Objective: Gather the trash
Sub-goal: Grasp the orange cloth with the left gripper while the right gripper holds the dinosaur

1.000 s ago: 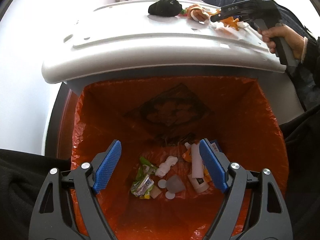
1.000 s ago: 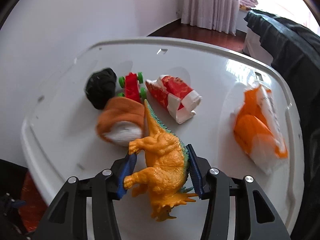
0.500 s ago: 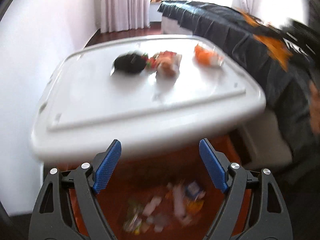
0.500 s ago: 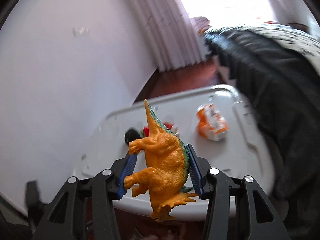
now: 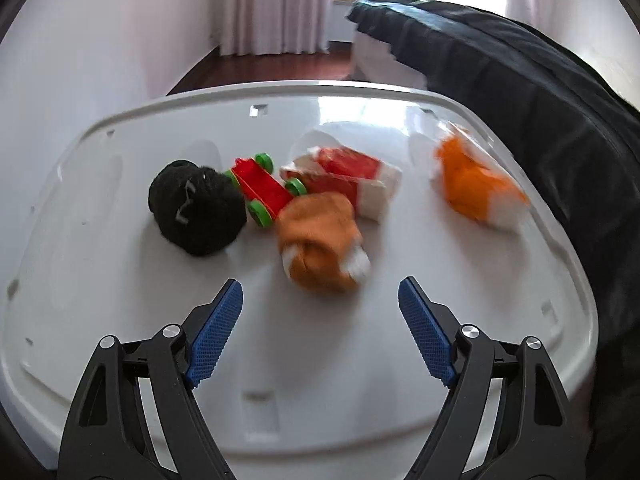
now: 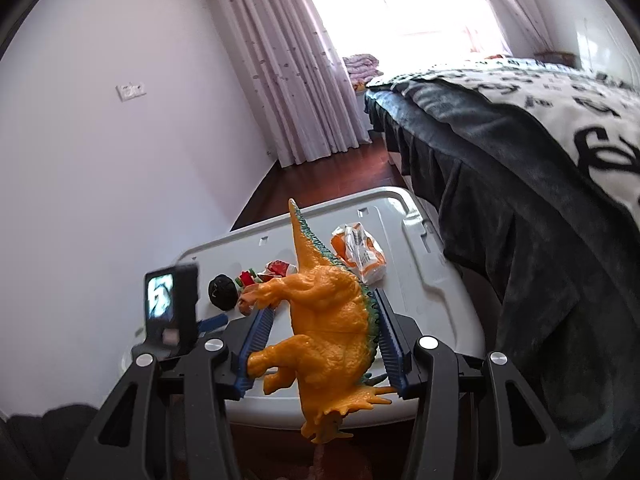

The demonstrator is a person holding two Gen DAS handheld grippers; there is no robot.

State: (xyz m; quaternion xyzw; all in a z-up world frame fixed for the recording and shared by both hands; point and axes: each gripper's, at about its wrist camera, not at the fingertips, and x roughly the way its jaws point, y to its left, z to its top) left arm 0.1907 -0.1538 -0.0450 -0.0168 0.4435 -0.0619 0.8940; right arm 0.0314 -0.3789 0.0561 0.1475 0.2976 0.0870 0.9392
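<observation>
On the white lid (image 5: 120, 320) lie a black bundle (image 5: 196, 208), a red toy car with green wheels (image 5: 262, 190), a red-and-white crumpled wrapper (image 5: 352, 180), an orange-and-white rolled cloth (image 5: 320, 240) and a blurred orange-and-white wrapper (image 5: 476, 184). My left gripper (image 5: 320, 290) hangs open just short of the rolled cloth, with nothing between its pads. My right gripper (image 6: 322, 304) is shut on an orange toy dinosaur (image 6: 328, 320), held in the air on the near side of the lid (image 6: 420, 280). The orange-and-white wrapper (image 6: 362, 252) shows beyond the dinosaur's back.
A bed under a dark blanket (image 5: 540, 100) runs along the lid's right side. White wall stands on the left, with curtains (image 6: 288, 80) and dark wooden floor (image 6: 320, 176) behind. The left gripper's camera body (image 6: 170, 300) appears at the lid's left edge in the right wrist view.
My left gripper has swung from above the orange-lined bin to above the lid. My right gripper has lifted the dinosaur off the lid and drawn back and up.
</observation>
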